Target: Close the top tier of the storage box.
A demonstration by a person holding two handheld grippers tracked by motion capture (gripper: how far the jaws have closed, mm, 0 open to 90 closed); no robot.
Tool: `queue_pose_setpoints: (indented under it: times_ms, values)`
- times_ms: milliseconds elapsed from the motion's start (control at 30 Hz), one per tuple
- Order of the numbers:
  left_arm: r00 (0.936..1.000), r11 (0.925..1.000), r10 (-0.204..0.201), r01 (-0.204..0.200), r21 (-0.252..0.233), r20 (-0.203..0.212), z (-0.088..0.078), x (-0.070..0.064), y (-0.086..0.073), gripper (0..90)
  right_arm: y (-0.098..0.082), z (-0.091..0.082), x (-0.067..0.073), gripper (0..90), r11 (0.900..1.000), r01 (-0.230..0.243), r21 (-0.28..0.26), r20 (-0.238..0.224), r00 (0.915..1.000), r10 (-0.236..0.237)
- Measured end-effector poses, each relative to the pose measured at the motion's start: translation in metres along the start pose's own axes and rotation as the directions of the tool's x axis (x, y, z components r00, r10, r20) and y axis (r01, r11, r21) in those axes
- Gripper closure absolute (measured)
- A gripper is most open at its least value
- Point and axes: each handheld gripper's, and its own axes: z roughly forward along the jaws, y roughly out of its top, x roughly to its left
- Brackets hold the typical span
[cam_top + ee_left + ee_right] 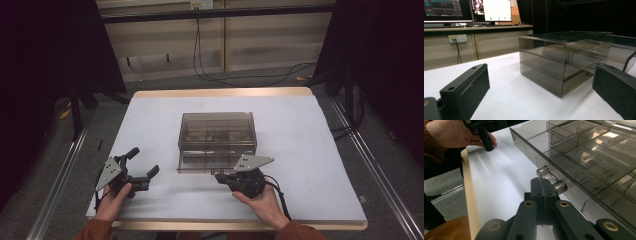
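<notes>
A smoky transparent drawer box (217, 131) stands in the middle of the white table (305, 150). Its bottom drawer (210, 163) sticks out a little toward me. My right gripper (220, 175) is at the drawer's front. In the right gripper view its jaws (541, 183) are shut on the drawer's clear handle (554, 184), with the divided drawer (586, 162) beyond. My left gripper (145, 161) rests at the table's front left with its jaws wide open and nothing between them. In the left gripper view (541, 82) the box (554, 62) stands a short way ahead.
The table's wooden front edge (470, 195) runs close to my hands. The other hand (449, 133) and its gripper (485, 137) rest on the table to the left. Monitors (466, 10) sit on a desk beyond. Cables (210, 70) lie on the floor behind the table.
</notes>
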Motion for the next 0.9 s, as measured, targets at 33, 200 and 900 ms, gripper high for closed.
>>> queue_pose_setpoints:
  times_ms: [33, 200, 900]
  values:
    - [1.0, 1.0, 0.001, -0.001, 0.003, -0.001, -0.0002, 0.0, 0.0001, 0.9, 0.0, 0.0, 0.0001, 90.0, 1.0, 0.0, 0.0, 0.001, 1.0, 0.0]
    - [1.0, 1.0, 0.0, 0.0, 0.002, -0.003, 0.0, 0.0, 0.0001, 0.9, 0.0002, 0.0, -0.0004, 90.0, 1.0, -0.003, -0.003, 0.0, 1.0, 0.003]
    - [1.0, 1.0, 0.0, 0.0, 0.001, 0.0, 0.0, 0.0, 0.0, 0.9, 0.0023, -0.0001, -0.0032, 90.0, 1.0, -0.007, -0.017, 0.003, 1.0, 0.007]
